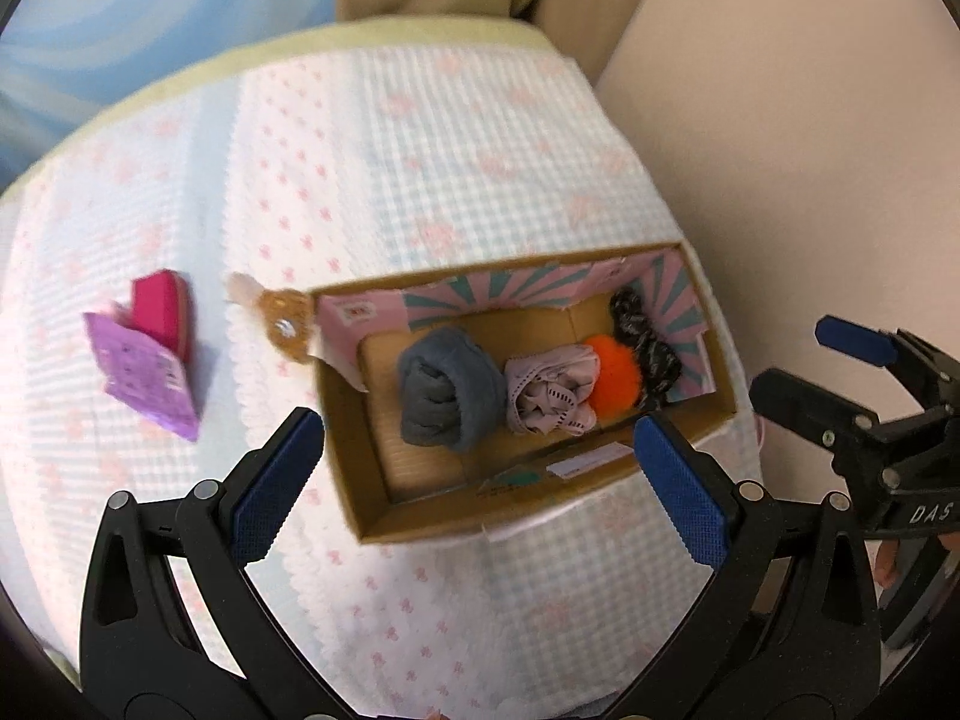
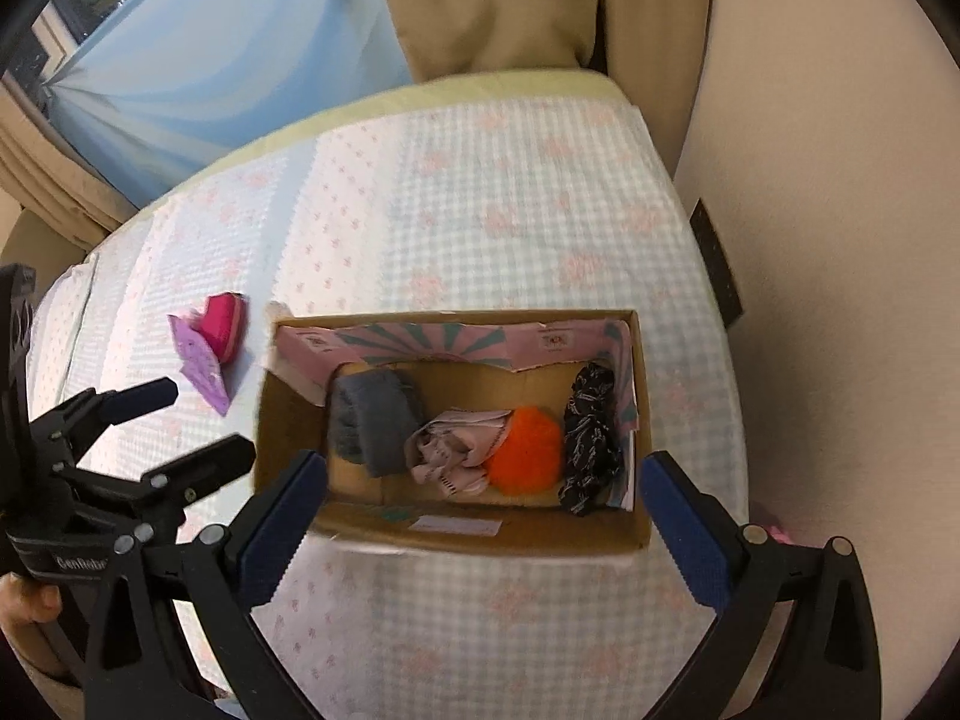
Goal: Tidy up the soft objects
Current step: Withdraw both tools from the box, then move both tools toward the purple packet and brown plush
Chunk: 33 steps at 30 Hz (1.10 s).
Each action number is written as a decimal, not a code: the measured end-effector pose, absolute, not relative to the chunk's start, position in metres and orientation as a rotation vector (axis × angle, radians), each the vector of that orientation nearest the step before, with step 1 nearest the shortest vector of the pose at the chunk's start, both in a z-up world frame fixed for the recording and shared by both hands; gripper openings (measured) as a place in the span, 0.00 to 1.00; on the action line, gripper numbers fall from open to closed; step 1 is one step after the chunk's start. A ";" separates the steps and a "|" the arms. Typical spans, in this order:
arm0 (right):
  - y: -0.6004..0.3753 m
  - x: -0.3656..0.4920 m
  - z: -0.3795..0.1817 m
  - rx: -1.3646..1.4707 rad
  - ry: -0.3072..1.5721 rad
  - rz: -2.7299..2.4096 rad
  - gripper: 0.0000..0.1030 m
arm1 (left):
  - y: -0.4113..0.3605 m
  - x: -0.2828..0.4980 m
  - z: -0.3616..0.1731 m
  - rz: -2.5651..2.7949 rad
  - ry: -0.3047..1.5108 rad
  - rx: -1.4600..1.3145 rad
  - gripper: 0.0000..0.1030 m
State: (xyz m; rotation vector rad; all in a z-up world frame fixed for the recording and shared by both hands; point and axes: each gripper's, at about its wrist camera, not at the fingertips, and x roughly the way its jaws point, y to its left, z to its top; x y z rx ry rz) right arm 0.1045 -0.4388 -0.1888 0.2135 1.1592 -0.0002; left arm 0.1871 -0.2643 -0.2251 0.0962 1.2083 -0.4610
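Note:
An open cardboard box [image 1: 360,480] [image 2: 288,420] lies on a checked bedspread [image 1: 420,150] [image 2: 510,210]. Inside it, in a row, are a grey rolled cloth [image 1: 450,387] [image 2: 372,420], a pale pink garment [image 1: 552,396] [image 2: 450,444], an orange fluffy ball [image 1: 615,381] [image 2: 528,450] and a black patterned cloth [image 1: 645,336] [image 2: 588,438]. My left gripper [image 1: 478,423] [image 2: 198,420] hangs open above the box's near side, holding nothing. My right gripper [image 2: 483,462] [image 1: 810,360] is also wide open and bare, above the box's front wall.
A magenta item on a purple card [image 1: 153,354] [image 2: 210,348] lies on the bedspread left of the box. A small tan fuzzy thing [image 1: 282,318] sits at the box's left corner. A beige wall [image 1: 810,150] borders the bed at right, with curtains [image 2: 210,60] behind.

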 end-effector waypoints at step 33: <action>-0.297 0.043 -0.046 0.073 0.810 0.138 1.00 | -0.032 0.075 -0.080 -0.047 0.879 -0.249 1.00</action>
